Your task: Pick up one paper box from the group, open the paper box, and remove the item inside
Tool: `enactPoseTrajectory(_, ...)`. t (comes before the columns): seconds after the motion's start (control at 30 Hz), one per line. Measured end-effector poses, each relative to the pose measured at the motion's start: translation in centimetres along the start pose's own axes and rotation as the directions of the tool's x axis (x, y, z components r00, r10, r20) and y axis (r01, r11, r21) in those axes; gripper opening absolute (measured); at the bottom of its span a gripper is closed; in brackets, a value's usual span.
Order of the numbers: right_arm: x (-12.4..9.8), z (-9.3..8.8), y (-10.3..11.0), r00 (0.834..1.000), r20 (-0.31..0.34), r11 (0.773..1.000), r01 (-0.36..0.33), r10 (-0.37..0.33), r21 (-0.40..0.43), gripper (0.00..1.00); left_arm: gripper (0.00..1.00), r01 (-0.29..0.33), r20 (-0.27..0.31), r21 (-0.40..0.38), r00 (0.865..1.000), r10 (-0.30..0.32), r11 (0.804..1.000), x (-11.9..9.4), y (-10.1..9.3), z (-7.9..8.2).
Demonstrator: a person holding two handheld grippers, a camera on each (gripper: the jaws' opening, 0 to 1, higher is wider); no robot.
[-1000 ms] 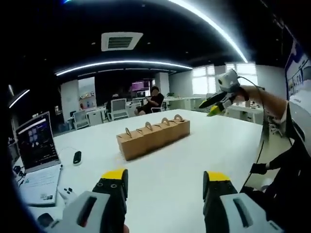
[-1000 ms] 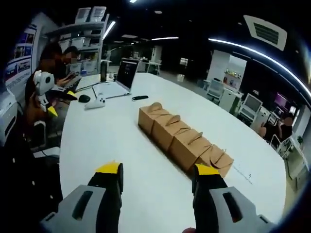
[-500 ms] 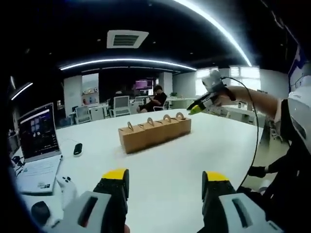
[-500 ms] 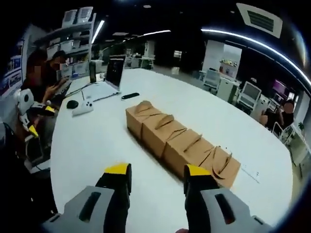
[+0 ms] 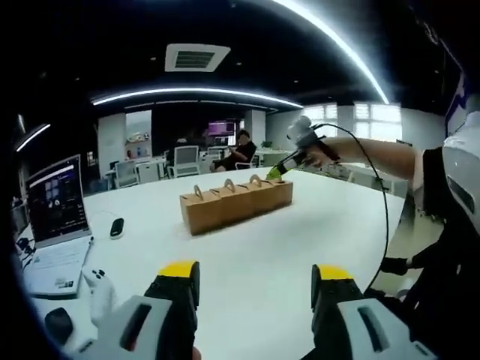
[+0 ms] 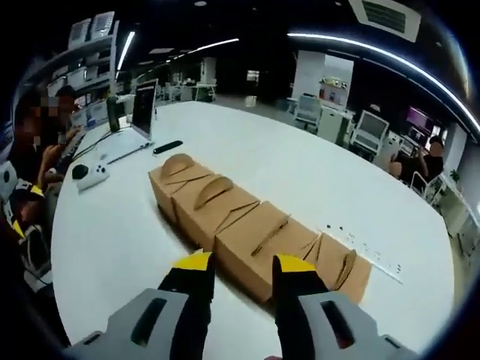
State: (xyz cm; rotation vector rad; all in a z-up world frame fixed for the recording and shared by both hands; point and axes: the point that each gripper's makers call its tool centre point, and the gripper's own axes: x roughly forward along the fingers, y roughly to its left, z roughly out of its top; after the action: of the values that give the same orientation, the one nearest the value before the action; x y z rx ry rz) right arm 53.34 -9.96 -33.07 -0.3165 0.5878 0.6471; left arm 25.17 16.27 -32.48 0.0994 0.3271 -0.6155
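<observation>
On the white table (image 6: 112,240), four kraft paper boxes (image 6: 247,232) are sitting in a row as the right gripper (image 6: 238,264), jaws apart, is closing on them, needing to straddle one handle, while the left gripper (image 5: 253,271) is waiting open nearby.

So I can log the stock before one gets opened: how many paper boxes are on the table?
4, touching in one row on the white table: first box nearest the laptop, second box, third box, and fourth box at the far end.
</observation>
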Motion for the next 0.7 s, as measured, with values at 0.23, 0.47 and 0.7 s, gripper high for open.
enactPoseTrajectory(0.23, 2.1, 0.5, -1.2, 1.000, -0.014, 0.999, 0.027, -0.026, 0.040, 0.30, 0.61, -0.007, -0.012, -0.010, 1.000, 0.007, 1.000, -0.1, 0.2, -0.7)
enactPoseTrajectory(0.47, 4.0, 0.4, -2.9, 0.995, -0.051, 0.996, 0.089, -0.088, 0.021, 0.27, 0.61, -0.011, -0.017, -0.025, 1.000, 0.010, 1.000, -0.2, 0.4, -1.2)
enactPoseTrajectory(0.7, 4.8, 0.1, -3.3, 0.991, -0.082, 0.991, 0.115, -0.110, 0.072, 0.19, 0.60, -0.008, -0.022, -0.031, 1.000, 0.007, 0.999, -0.1, 0.3, -1.6)
